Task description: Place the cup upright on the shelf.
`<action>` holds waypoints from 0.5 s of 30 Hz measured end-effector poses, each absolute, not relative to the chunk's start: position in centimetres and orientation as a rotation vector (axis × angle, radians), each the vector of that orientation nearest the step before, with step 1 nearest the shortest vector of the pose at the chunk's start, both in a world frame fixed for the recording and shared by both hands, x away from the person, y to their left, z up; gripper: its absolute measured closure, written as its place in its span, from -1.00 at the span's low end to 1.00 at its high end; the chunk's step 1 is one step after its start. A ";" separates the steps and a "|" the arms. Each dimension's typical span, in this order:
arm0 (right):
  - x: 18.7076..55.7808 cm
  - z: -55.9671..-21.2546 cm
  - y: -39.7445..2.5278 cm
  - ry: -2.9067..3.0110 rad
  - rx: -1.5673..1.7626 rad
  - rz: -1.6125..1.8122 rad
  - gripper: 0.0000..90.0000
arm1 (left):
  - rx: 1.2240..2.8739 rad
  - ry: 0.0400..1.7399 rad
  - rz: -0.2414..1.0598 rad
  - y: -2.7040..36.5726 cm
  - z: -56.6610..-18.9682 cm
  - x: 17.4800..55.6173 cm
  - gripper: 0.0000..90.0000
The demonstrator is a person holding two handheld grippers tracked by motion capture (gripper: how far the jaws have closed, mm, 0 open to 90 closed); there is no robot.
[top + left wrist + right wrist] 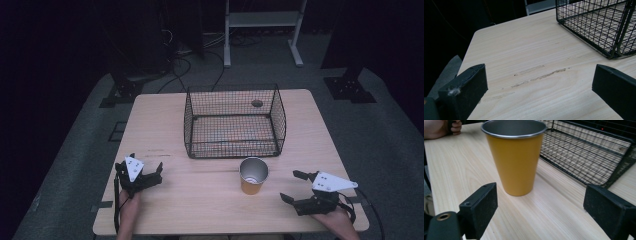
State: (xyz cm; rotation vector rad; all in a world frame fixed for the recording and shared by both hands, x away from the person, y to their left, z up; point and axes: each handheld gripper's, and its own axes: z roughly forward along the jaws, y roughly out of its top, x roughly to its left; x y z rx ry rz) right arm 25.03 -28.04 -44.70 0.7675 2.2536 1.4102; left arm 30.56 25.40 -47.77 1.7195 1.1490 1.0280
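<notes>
High view: a pale wooden rectangular table [165,130] carries everything here. The biggest thing on it is a black wire-mesh basket [235,122] with an open top, standing toward the far side, ahead of both grippers and between their lines of reach. In the left gripper view a corner of that basket [599,27] sits ahead and to the right of the jaws, apart from them, with faint scuff marks [539,75] on the wood just beyond the jaw tips.

Next in size, an orange tapered metal cup [253,176] with a silvery rim and lining stands upright just in front of the basket's near wall. It lies to the left of the right gripper [298,187], near it but not touching. In the right gripper view the cup [515,160] stands just ahead of the jaws, nearer the left jaw, with the basket [589,155] behind and to the right.

The right gripper's jaws are spread wide with nothing between them. The left gripper [150,177], held in the person's left hand [129,205] near the table's near left edge, also has its jaws wide apart and holds nothing.
</notes>
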 end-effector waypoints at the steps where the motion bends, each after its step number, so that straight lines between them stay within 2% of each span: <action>1: 25.0 -44.7 -27.7 2.262 0.758 1.405 -0.76 | 1.720 1.149 1.028 25.4 -47.8 30.6 -1.00; 15: 25.6 -44.8 -25.8 2.300 0.755 1.382 -0.80 | 1.721 1.147 1.028 25.4 -47.8 30.6 -1.00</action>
